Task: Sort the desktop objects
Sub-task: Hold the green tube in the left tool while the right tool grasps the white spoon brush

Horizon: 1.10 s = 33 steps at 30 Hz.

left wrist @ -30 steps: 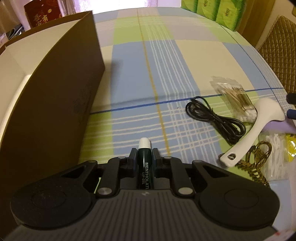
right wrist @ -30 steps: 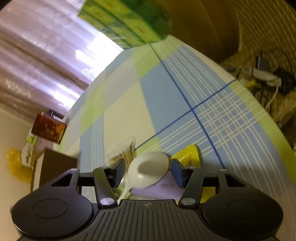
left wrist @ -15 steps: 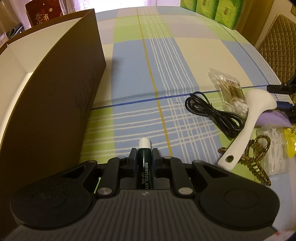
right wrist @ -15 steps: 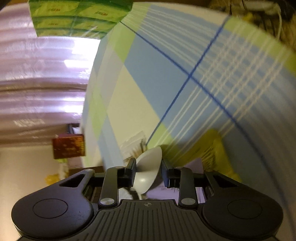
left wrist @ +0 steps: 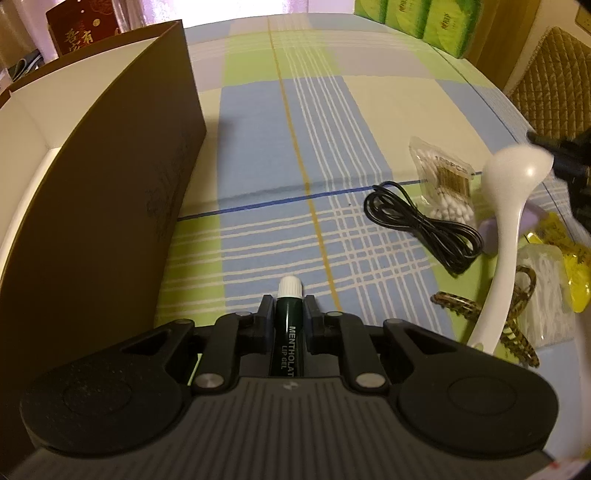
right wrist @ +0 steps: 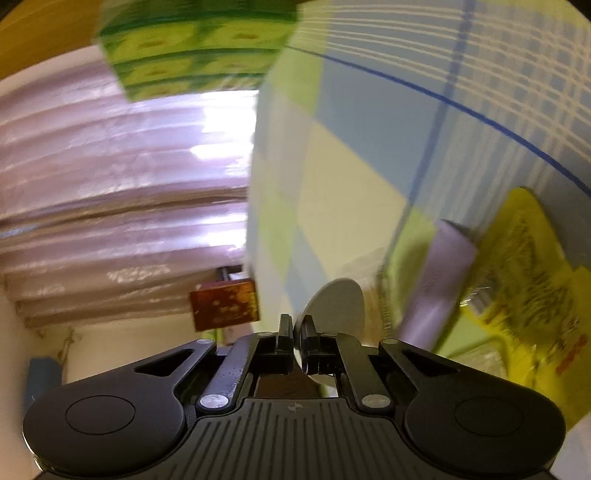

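My left gripper point(left wrist: 289, 306) is shut on a dark green lip gel tube point(left wrist: 288, 325) with a white cap, held above the plaid tablecloth point(left wrist: 332, 122) beside the brown box point(left wrist: 96, 206). My right gripper point(right wrist: 295, 328) is shut on the bowl of a white spoon point(right wrist: 334, 302). In the left wrist view that white spoon point(left wrist: 509, 229) hangs tilted off the table at the right, handle end down, with the right gripper point(left wrist: 554, 151) at its bowl.
On the right lie a black cable point(left wrist: 424, 225), a bag of cotton swabs point(left wrist: 447, 181), a tortoiseshell hair clip point(left wrist: 487, 317), a clear packet point(left wrist: 543, 295), a yellow packet point(right wrist: 524, 280) and a purple item point(right wrist: 439, 269). Green tissue packs point(left wrist: 424, 18) stand far back.
The right gripper has shut on the spoon's bowl, rolled sideways and lifted the spoon off the table. The left gripper has drifted slightly, still holding the tube.
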Each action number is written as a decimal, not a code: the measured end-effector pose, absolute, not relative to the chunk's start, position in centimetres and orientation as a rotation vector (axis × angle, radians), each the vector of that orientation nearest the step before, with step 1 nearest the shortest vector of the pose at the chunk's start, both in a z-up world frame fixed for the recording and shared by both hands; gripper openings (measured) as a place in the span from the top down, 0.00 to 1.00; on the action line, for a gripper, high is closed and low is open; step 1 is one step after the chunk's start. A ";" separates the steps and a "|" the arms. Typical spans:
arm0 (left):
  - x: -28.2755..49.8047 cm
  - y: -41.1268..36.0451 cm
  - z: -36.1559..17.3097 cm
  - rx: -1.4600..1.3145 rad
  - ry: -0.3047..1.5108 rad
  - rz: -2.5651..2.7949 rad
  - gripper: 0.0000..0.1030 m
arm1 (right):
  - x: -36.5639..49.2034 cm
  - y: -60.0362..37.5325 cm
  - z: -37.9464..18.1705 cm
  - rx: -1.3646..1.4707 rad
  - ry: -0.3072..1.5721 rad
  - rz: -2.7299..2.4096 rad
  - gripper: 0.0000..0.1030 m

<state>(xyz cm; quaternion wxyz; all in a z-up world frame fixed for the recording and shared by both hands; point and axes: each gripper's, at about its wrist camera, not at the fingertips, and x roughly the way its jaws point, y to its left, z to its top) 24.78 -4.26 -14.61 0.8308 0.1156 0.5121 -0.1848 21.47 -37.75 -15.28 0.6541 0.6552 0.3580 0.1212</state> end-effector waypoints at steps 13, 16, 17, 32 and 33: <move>22.0 -2.8 -12.4 0.202 1.080 -0.443 0.88 | 19.0 -34.1 -8.3 1.168 0.770 0.431 1.00; 21.1 -2.5 -10.7 0.191 1.049 -0.458 0.88 | 18.3 -32.6 -7.0 1.064 0.778 0.466 1.00; 20.8 -2.3 -10.1 0.189 1.037 -0.462 0.88 | 18.2 -32.1 -6.6 1.029 0.781 0.477 1.00; 18.6 2.8 -2.7 0.125 0.892 -0.467 0.88 | 15.1 -17.9 -0.6 0.190 0.743 0.582 1.00; 18.6 3.2 -2.4 0.121 0.885 -0.466 0.88 | 14.7 -16.7 -0.4 0.119 0.728 0.589 1.00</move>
